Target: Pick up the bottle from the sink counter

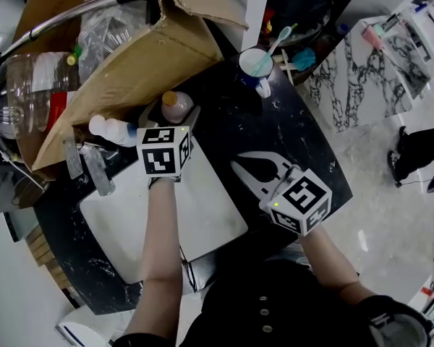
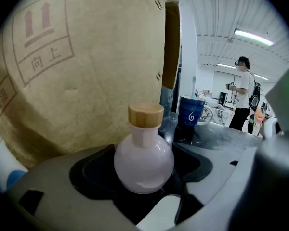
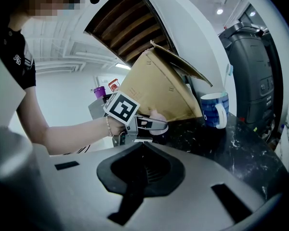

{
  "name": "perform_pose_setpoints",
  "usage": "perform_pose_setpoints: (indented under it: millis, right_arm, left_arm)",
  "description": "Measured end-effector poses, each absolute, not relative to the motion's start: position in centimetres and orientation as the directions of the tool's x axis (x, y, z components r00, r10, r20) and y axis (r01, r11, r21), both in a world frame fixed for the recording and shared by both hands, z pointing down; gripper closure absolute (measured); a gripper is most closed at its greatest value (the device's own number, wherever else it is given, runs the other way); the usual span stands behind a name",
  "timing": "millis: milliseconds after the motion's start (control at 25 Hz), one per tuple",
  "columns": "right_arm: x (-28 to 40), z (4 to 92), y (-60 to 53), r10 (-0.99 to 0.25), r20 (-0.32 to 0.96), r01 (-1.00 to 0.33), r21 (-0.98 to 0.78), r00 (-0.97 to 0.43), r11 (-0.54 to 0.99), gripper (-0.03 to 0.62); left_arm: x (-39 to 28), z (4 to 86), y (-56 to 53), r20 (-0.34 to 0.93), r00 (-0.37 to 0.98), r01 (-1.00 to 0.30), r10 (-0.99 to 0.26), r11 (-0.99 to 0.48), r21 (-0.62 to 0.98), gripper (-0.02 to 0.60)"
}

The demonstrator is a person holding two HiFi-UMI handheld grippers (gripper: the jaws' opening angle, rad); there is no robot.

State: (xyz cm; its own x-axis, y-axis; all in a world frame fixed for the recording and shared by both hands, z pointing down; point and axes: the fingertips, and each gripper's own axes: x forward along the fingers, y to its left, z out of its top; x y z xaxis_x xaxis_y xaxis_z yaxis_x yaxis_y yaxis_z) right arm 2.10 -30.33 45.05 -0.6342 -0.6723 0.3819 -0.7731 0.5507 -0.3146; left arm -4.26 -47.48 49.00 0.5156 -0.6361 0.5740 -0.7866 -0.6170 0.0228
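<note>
A round pale pink bottle point(image 1: 178, 105) with a wooden cap stands on the black counter point(image 1: 289, 132) against the side of a cardboard box. In the left gripper view the bottle point(image 2: 143, 160) fills the hollow between the black pads. My left gripper point(image 1: 173, 121) has its jaws closed around the bottle's belly. My right gripper point(image 1: 247, 168) rests lower right over the counter, shut and with nothing in it. From the right gripper view, the left gripper point(image 3: 154, 125) shows ahead with the pink bottle in its jaws.
The big cardboard box point(image 1: 130, 56) holds clear plastic bottles. A blue mug point(image 1: 254, 62) with a toothbrush stands behind the bottle. A white bottle point(image 1: 107, 129) lies left of my left gripper. The white sink basin point(image 1: 123, 215) lies below. A person point(image 2: 241, 93) stands far off.
</note>
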Motion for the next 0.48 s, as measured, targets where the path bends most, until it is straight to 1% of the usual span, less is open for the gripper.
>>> perform_pose_setpoints:
  millis: [320,480]
  right_arm:
    - [1.96,45.13,-30.24,-0.668,0.386,-0.771,-0.316,-0.636,0.552,0.591]
    - [1.97,45.07,-30.29,-0.668,0.386,-0.772,-0.316,-0.636,0.552,0.591]
  left_arm:
    - [-4.17,48.87,-47.50,0.575,0.536,-0.770,-0.618,-0.637,0.032,0.210]
    - [-4.20,48.99,-47.66,0.573,0.520,-0.788,-0.633,-0.615,0.035,0.193]
